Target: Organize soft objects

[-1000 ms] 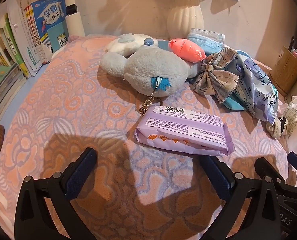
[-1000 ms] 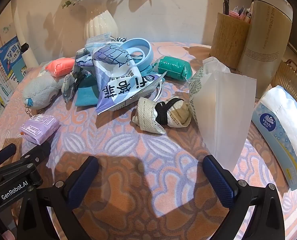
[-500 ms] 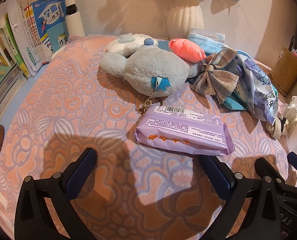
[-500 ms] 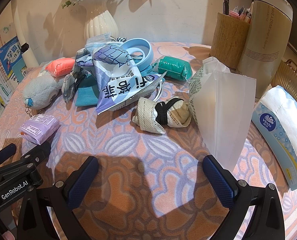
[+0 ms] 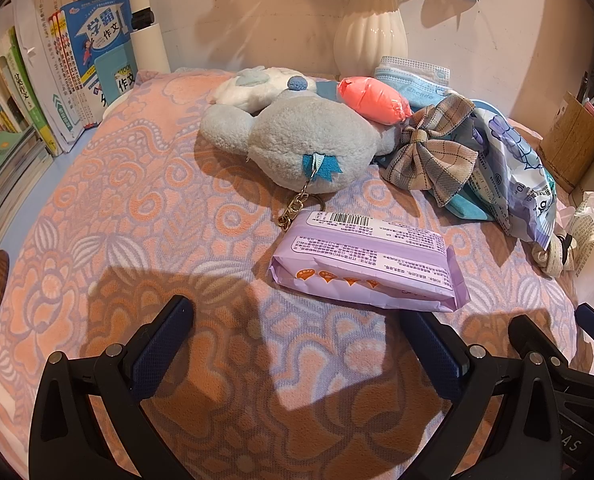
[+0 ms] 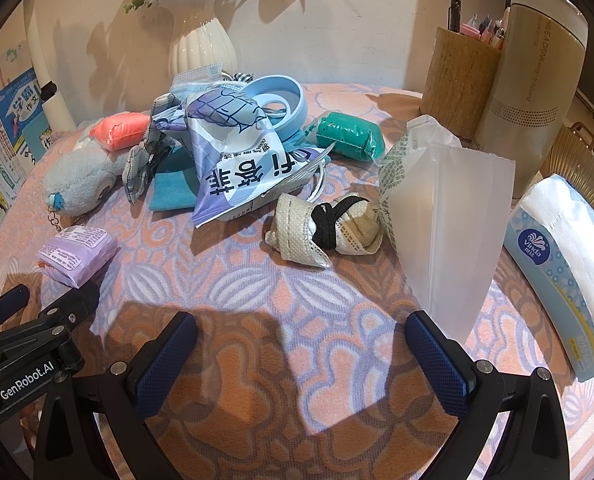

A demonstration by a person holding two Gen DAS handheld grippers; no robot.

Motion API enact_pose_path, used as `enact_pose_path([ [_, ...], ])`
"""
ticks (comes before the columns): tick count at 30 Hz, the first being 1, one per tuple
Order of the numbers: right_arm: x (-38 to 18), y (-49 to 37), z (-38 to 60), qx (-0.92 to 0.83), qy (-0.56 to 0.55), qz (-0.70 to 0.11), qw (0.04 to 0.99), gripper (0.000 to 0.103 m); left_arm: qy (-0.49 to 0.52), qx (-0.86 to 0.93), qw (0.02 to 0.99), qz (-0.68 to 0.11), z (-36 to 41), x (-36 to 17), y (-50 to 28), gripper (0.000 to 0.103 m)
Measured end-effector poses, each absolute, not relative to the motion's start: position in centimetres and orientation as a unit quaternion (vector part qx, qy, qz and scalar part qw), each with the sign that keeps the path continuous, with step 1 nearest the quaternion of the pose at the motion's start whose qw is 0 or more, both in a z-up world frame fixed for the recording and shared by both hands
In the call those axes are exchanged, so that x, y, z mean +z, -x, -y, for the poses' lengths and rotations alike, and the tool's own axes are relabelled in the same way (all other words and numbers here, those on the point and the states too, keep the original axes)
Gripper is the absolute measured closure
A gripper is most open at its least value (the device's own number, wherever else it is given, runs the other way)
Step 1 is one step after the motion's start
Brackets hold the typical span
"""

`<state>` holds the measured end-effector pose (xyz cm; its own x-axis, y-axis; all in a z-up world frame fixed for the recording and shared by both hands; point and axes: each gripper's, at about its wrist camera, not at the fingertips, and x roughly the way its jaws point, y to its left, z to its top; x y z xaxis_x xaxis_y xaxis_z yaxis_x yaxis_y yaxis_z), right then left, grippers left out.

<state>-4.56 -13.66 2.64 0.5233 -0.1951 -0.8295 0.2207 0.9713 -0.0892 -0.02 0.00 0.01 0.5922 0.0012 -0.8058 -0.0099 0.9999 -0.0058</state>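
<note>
A purple tissue pack [image 5: 367,258] lies on the patterned cloth just ahead of my left gripper [image 5: 299,334], which is open and holds nothing. Behind the pack lie a grey plush toy [image 5: 297,148] with a keychain, a pink soft pouch [image 5: 371,98], a plaid bow [image 5: 433,152] and a blue face mask [image 5: 411,80]. My right gripper [image 6: 301,340] is open and empty above the cloth. Ahead of it are a rolled beige cloth bundle [image 6: 323,226], a blue-white snack bag [image 6: 241,160], a green pouch [image 6: 347,136] and the purple pack [image 6: 77,254] at left.
A white paper bag [image 6: 449,224] stands right of the right gripper, with a tissue box [image 6: 565,268] beyond it. A white vase [image 6: 203,46], a pen holder [image 6: 457,80] and a tall beige flask [image 6: 533,80] line the wall. Books [image 5: 69,64] stand at the left.
</note>
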Motion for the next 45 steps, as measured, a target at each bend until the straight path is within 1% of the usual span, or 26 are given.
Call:
enact_pose_path([
  [23, 2.5, 4.4, 13.8, -0.117, -0.017, -0.474, 0.873, 0.0, 0.008, 0.001, 0.892, -0.452, -0.1, 0.0, 0.1, 0.0],
  [27, 2.9, 5.5, 13.6, -0.066, -0.007, -0.489, 0.87, 0.0, -0.005, -0.039, 0.882, -0.47, -0.1, 0.5, 1.2, 0.001],
  [29, 3.4, 6.2, 13.7, -0.023, -0.007, -0.495, 0.868, 0.0, 0.004, -0.059, 0.873, -0.483, -0.8, 0.9, 2.3, 0.001],
  [31, 4.4, 6.7, 14.3, 0.01, -0.043, -0.485, 0.874, 0.0, 0.037, -0.076, 0.868, -0.489, -2.0, 1.7, 2.7, 0.001],
  [33, 6.0, 6.7, 14.9, 0.036, -0.085, -0.461, 0.883, 0.0, 0.068, -0.081, 0.867, -0.486, -3.6, 3.2, 2.0, 0.001],
  [34, 7.0, 6.4, 15.1, 0.049, -0.098, -0.448, 0.888, 0.0, 0.074, -0.081, 0.879, -0.464, -4.2, 3.6, 1.3, 0.001],
  [37, 9.2, 5.1, 15.1, 0.06, -0.102, -0.422, 0.899, 0.0, 0.045, -0.056, 0.887, -0.455, -4.5, 4.9, -0.8, 0.001],
  [40, 10.5, 2.6, 15.1, 0.053, -0.079, -0.418, 0.903, 0.001, 0.055, -0.065, 0.889, -0.45, -4.5, 5.9, -3.1, 0.001],
  [42, 10.7, 0.4, 15.0, 0.047, -0.055, -0.423, 0.903, 0.002, 0.047, -0.064, 0.886, -0.457, -4.1, 6.0, -4.3, 0.001],
  [43, 10.5, -0.6, 15.0, 0.042, -0.043, -0.431, 0.9, 0.007, 0.041, -0.062, 0.885, -0.461, -3.8, 5.9, -5.2, 0.001],
  [44, 10.2, -1.6, 15.4, 0.039, -0.034, -0.442, 0.896, 0.015, 0.035, -0.06, 0.885, -0.46, -3.5, 5.7, -5.7, 0.001],
  [45, 9.9, -2.7, 15.6, 0.037, -0.025, -0.454, 0.89, 0.02, 0.025, -0.056, 0.885, -0.462, -3.1, 5.4, -6.3, 0.001],
])
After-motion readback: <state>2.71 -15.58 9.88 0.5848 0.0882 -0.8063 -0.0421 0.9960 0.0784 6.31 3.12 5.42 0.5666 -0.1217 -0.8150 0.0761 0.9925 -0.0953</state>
